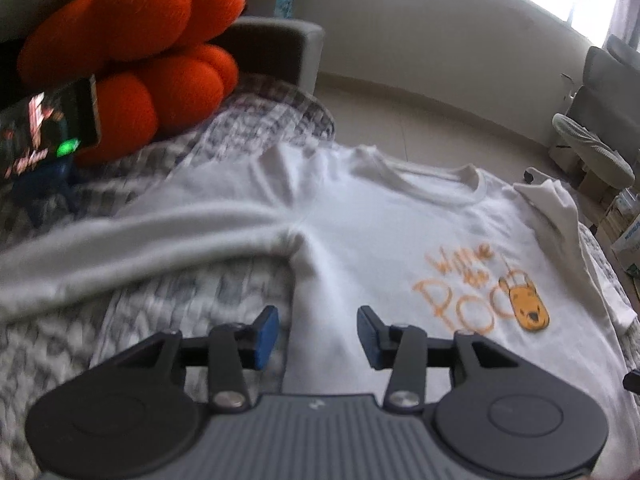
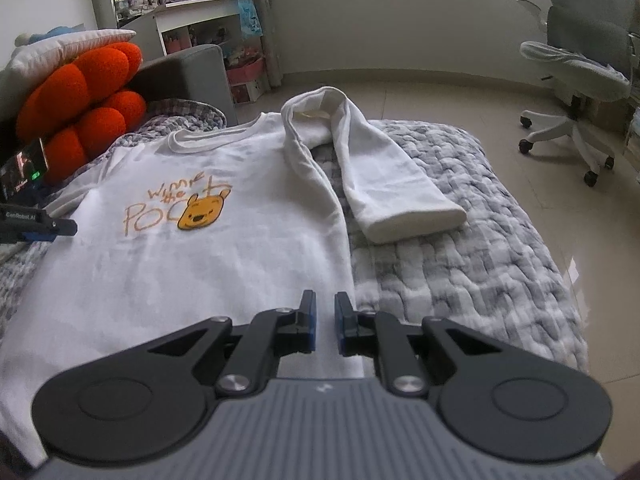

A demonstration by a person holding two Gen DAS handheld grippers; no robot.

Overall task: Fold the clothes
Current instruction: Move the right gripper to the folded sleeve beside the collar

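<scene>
A white long-sleeved shirt (image 1: pixel 360 240) (image 2: pixel 200 264) with an orange bear print (image 2: pixel 200 216) lies face up on a grey quilted blanket (image 2: pixel 460 280). One sleeve (image 1: pixel 140 236) stretches out to the left in the left wrist view. The other sleeve (image 2: pixel 384 184) is bent back beside the shirt's right edge. My left gripper (image 1: pixel 318 332) hovers open over the shirt's left side edge, nothing between its blue pads. It also shows at the left edge of the right wrist view (image 2: pixel 52 226). My right gripper (image 2: pixel 325 322) is over the shirt's lower right edge, jaws a narrow gap apart and holding nothing.
An orange lobed cushion (image 1: pixel 132 52) (image 2: pixel 80 108) and a lit phone (image 1: pixel 48 124) sit at the blanket's far left. A grey sofa arm (image 2: pixel 192 76) stands behind them. The blanket's right edge drops to a tiled floor, where an office chair (image 2: pixel 580 80) stands.
</scene>
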